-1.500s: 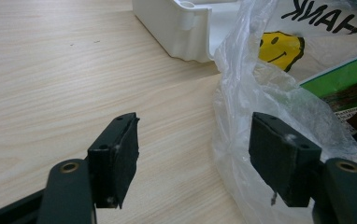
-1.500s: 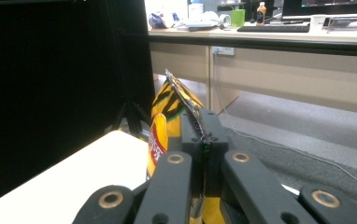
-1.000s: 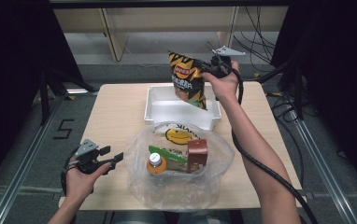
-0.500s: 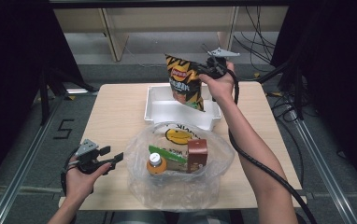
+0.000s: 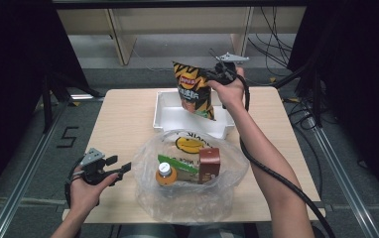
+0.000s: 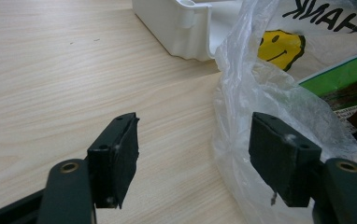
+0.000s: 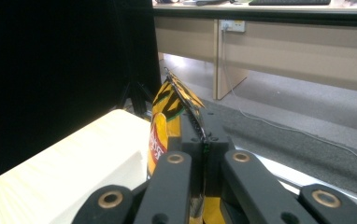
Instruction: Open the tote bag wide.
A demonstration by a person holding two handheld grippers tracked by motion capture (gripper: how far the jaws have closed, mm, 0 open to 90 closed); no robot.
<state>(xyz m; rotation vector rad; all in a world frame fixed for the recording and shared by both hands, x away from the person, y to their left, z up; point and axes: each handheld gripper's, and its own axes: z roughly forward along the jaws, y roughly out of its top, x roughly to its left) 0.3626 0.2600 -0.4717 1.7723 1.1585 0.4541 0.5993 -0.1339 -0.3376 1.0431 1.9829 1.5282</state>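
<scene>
My right gripper (image 5: pixel 211 77) is shut on the top edge of a yellow, black and orange chip bag (image 5: pixel 193 92). The bag hangs in the air above the white tray (image 5: pixel 163 118) at the back of the table. In the right gripper view the jaws (image 7: pixel 200 136) pinch the bag's crimped seam (image 7: pixel 163 122). My left gripper (image 5: pixel 123 169) rests low at the front left and stands open. Its right pad (image 6: pixel 279 161) lies against the edge of a clear plastic bag (image 6: pixel 242 93); nothing is gripped.
The plastic bag (image 5: pixel 187 201) with a smiley print lies at the table's front centre. It holds an orange-capped bottle (image 5: pixel 165 173), a brown box (image 5: pixel 209 163) and a green packet (image 5: pixel 181 162). Bare wood (image 5: pixel 118 124) spreads left of the tray. Cables run behind the table.
The right gripper has carried the chip bag a little to the left above the tray. The left hand has stayed put.
</scene>
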